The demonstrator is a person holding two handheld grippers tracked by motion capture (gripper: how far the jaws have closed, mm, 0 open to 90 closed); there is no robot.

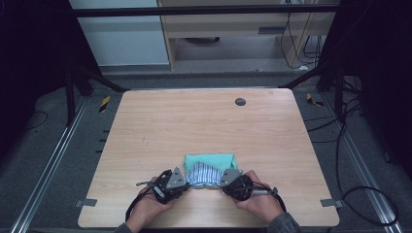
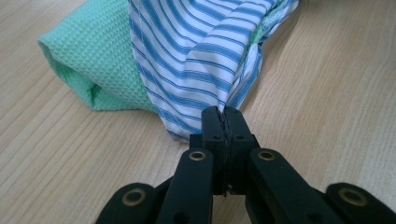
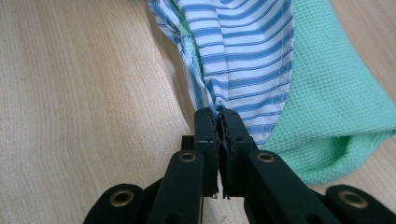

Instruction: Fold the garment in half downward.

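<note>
in the high view, a wooden counter (image 1: pixel 209 126) carries a folded striped cloth (image 1: pixel 204 174) that lies on top of a green cloth (image 1: pixel 210 159), near the front edge and about in the middle from left to right. the left gripper (image 1: pixel 186 183) is at the near left corner of the striped cloth and the right gripper (image 1: pixel 222 183) at the near right corner, each held in one hand of the person. the long axis of the striped cloth runs from left to right, between the two grippers, and the rest of the cloth lies away from the jaws, toward the far side. both hands are equally near to it. behind the cloths the counter is bare up to a small dark round cap (image 1: pixel 240 101), so there is much open room to carry the cloth forward; the front edge is close behind the hands.

in the left gripper view, the jaws are pressed together on a bunched corner of the striped cloth (image 2: pixel 196 56). the green cloth (image 2: pixel 88 60) shows as a rolled fold to the left, under the striped one.

in the right gripper view, the jaws are also closed tight on a corner of the striped cloth (image 3: pixel 243 51), and the green cloth (image 3: pixel 336 112) lies to the right, below it. it seems both corners are ready to be lifted together.
</note>
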